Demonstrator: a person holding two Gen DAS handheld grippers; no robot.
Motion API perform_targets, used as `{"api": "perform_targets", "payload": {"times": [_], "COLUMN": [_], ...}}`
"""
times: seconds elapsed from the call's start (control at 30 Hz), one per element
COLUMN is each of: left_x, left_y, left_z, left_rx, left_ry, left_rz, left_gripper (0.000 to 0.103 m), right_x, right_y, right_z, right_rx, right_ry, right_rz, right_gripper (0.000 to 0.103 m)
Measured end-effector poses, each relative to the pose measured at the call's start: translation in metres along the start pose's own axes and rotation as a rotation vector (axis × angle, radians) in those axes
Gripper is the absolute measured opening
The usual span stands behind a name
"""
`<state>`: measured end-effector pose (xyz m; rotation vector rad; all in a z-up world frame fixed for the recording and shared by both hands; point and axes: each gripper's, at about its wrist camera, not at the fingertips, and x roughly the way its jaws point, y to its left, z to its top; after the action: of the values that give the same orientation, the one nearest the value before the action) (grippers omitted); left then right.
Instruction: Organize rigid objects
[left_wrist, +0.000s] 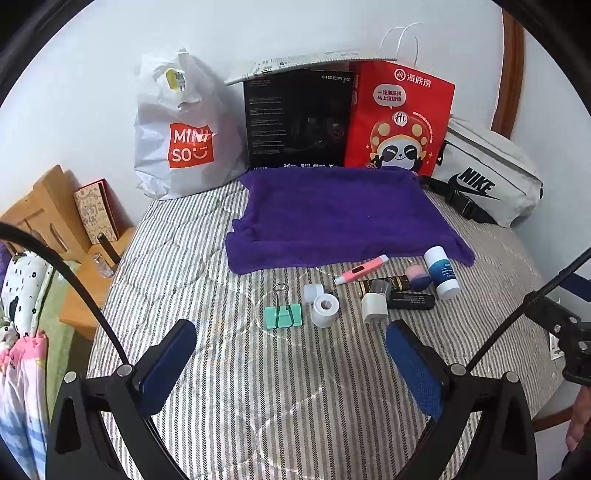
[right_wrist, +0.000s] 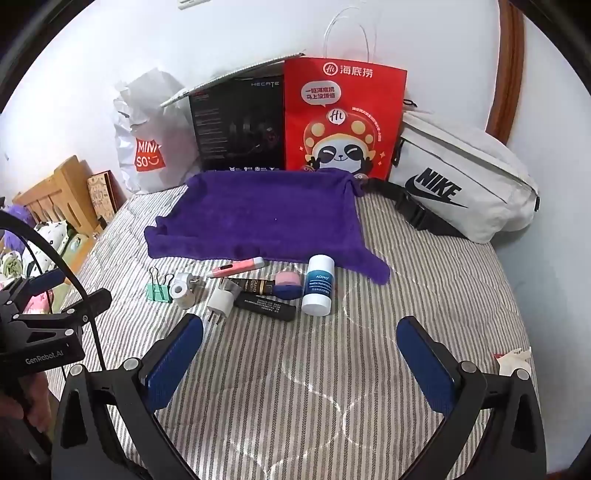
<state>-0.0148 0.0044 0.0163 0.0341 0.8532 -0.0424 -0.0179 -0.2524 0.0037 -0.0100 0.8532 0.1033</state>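
Both grippers hang over a striped bedspread with jaws spread wide and nothing between them, the small items all lying ahead of the fingertips toward the upper middle of each frame. In the left wrist view, the left gripper faces the near end of the row: a green binder clip sits just above and between its pads, wire handles pointing away toward the top of the frame, with a white tape roll beside it to the right and a white plug next along. Further right and up lie a black tube, a pink pen set on a slant from lower left to upper right, a pink-and-blue sponge and an upright white bottle. In the right wrist view, the right gripper looks at the same row from the other side; the white bottle stands above the middle of its gap, while the black tube lies crosswise just left of it. A purple towel is spread flat behind the row, bare (likely the sorting place, judging by the task). Judged from these views, the left gripper is nearer the clip and tape, the right nearer the bottle. Nothing has yet been placed on the towel. Shopping bags and a white waist bag line the wall at the top.
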Motion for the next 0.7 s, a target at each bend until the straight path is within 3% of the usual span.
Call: {"api": "perform_targets", "payload": {"times": [0.7], "left_x": [-0.0055], "left_y": [0.0002], "left_z": [0.0032], "left_rx": [-0.001], "left_ry": [0.001], "left_rz": [-0.004], "left_gripper": [0.103], "right_x": [-0.0022], "right_y": [-0.0019], "right_z": [0.0002], "right_rx": [0.007], "right_ry": [0.003], "right_rz": [-0.008], "right_gripper": [0.103]}}
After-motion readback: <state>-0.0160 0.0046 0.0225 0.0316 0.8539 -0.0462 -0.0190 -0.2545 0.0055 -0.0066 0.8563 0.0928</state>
